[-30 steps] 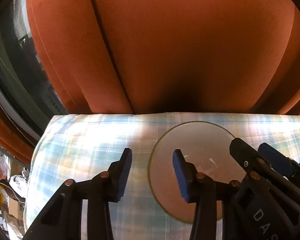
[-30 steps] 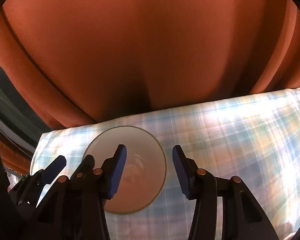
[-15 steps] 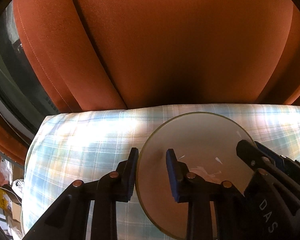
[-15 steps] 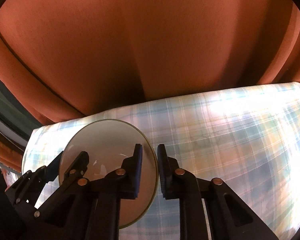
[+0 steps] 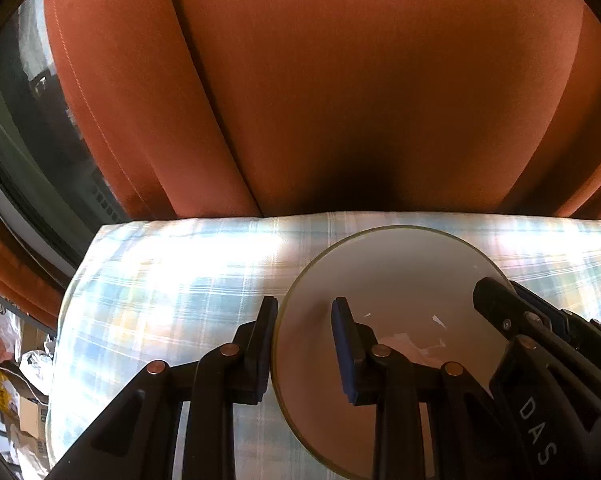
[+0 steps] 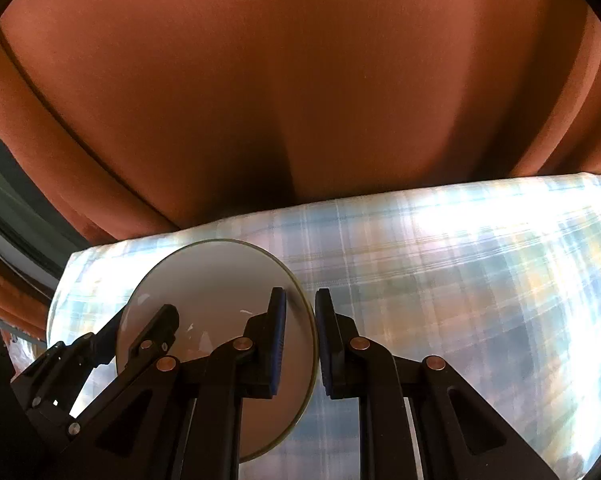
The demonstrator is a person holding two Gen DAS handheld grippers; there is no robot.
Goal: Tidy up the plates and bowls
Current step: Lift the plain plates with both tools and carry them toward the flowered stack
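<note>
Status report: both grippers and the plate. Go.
Left gripper shut on plate left rim. Right gripper shut on its right rim. Plate over plaid tablecloth. Nothing in the way.

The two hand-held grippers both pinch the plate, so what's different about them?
The left hand-held gripper clamps the plate's left rim; the right hand-held gripper clamps its right rim. The left one's fingers show a wider gap than the right one's. Both are shut on the same plate, over the plaid cloth, pointing towards the orange curtain.
</note>
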